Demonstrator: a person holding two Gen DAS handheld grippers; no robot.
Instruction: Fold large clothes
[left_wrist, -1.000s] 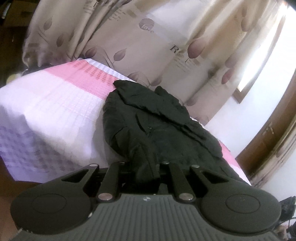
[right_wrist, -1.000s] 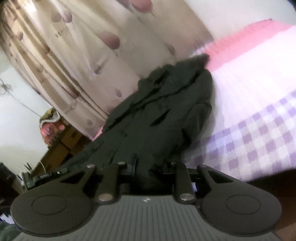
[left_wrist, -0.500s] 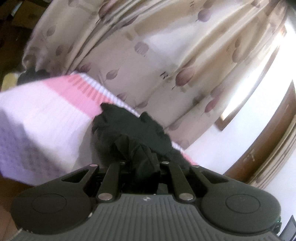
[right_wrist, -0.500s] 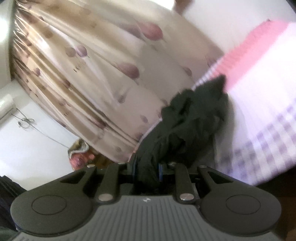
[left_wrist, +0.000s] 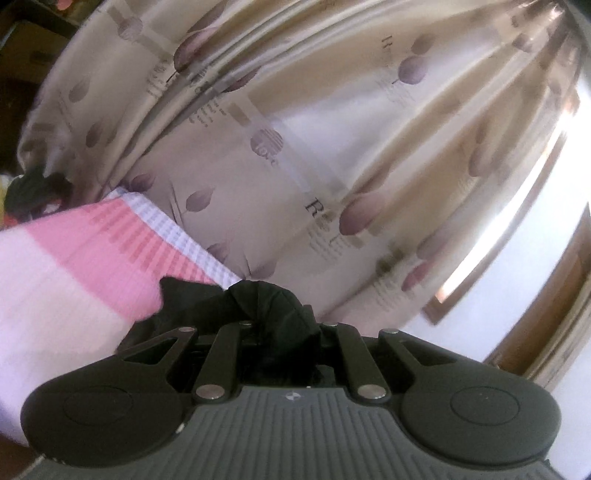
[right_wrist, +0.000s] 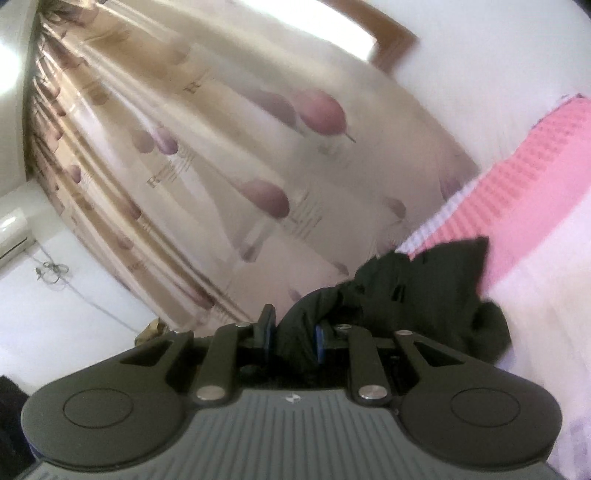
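Observation:
A large black jacket (left_wrist: 258, 310) lies bunched at the far side of the bed (left_wrist: 74, 266), which has a pink, white and purple checked cover. My left gripper (left_wrist: 284, 328) is shut on a fold of the jacket, which hides the fingertips. In the right wrist view the jacket (right_wrist: 424, 288) rises in a crumpled heap from the bed (right_wrist: 535, 206). My right gripper (right_wrist: 293, 332) is shut on another fold of it, held between the blue pads (right_wrist: 266, 328). Both grippers hold the cloth lifted above the bed.
A beige curtain with purple leaf prints (left_wrist: 295, 147) hangs close behind the bed and fills the right wrist view (right_wrist: 221, 166) too. A wooden door frame (left_wrist: 554, 302) is at the right. An air conditioner (right_wrist: 11, 232) hangs on the wall at the left.
Both grippers have lifted and carried the jacket's near edge towards the curtain. The jacket lay spread over the bed; now it is bunched at the far side.

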